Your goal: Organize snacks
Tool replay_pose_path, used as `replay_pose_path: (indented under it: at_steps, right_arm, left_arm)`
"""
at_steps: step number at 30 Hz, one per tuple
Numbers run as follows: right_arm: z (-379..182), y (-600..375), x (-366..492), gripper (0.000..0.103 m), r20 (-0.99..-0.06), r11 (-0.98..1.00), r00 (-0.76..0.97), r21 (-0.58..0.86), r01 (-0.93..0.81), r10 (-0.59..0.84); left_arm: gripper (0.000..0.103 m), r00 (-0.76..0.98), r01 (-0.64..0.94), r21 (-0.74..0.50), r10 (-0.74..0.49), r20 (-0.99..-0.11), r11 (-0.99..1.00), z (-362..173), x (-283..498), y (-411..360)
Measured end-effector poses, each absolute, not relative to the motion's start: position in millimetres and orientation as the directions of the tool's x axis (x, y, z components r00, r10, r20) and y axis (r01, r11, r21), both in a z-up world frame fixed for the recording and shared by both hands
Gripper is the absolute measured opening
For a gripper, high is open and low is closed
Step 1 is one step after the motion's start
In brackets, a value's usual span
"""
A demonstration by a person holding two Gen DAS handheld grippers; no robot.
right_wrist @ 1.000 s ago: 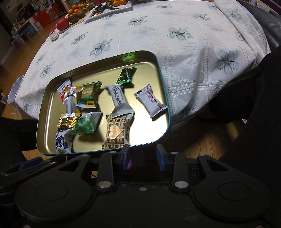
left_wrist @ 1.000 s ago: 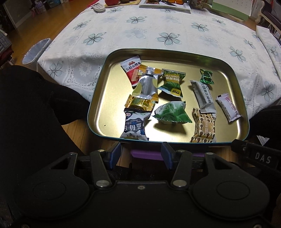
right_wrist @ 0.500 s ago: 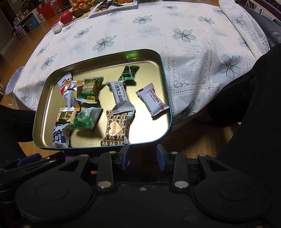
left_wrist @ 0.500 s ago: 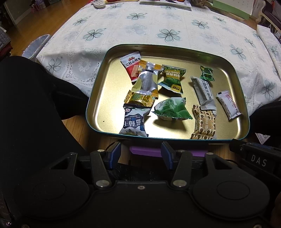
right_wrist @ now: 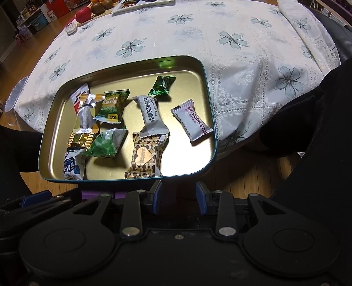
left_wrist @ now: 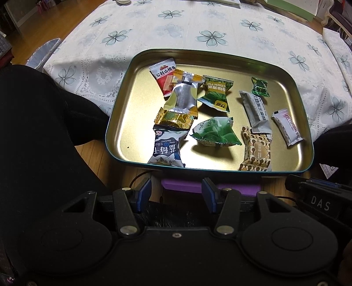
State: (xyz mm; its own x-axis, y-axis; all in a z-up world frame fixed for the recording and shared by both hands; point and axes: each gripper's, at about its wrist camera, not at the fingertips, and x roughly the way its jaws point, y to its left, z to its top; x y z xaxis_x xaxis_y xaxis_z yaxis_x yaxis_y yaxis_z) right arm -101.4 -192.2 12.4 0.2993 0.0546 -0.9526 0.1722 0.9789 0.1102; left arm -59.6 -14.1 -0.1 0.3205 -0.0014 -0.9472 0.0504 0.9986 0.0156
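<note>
A gold metal tray [left_wrist: 123, 123] with a teal rim holds several wrapped snacks; it also shows in the right wrist view [right_wrist: 57, 123]. Among them are a red packet [left_wrist: 164, 76], a silver-and-gold packet [left_wrist: 183, 96], a blue-and-white packet [left_wrist: 166, 149], a green pouch [left_wrist: 214, 133], a brown heart-print packet [right_wrist: 145, 157], a grey bar [right_wrist: 151, 116] and a white hawthorn strip [right_wrist: 193, 123]. My left gripper [left_wrist: 176, 193] is open just below the tray's near edge. My right gripper [right_wrist: 179, 193] is open below the tray's near right corner. Both are empty.
The tray overhangs the near edge of a table with a white flowered cloth [left_wrist: 165, 33]. Fruit [right_wrist: 83, 14] and a small round tin [right_wrist: 71, 28] stand at the table's far end. Wooden floor [right_wrist: 253, 173] and black-clad legs [left_wrist: 44, 143] lie below.
Both grippers have risen and tilted a little, so the tray sits lower in each view. The snacks have not moved and both grippers stay open.
</note>
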Motion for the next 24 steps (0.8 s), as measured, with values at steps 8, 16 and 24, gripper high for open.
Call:
replay_pose_path:
  at_steps: [8, 16, 24]
  right_arm:
    - [9.4, -192.2, -100.5, 0.036, -0.957, 0.980, 0.283, 0.110, 0.168, 0.059]
    - [7.9, -192.7, -100.2, 0.036, -0.959, 0.980, 0.274, 0.116, 0.164, 0.067]
    - [8.1, -192.3, -100.3, 0.036, -0.959, 0.980, 0.274, 0.117, 0.163, 0.069]
  left_arm:
    - [0.057, 0.295, 0.046, 0.005, -0.008, -0.955, 0.999, -4.1, -58.8, -13.0]
    - [0.057, 0.293, 0.047, 0.006, -0.008, -0.956, 0.999, -4.4, -59.2, -13.4]
    - [0.057, 0.293, 0.047, 0.007, -0.007, -0.956, 0.999, -4.2, -59.3, -13.4]
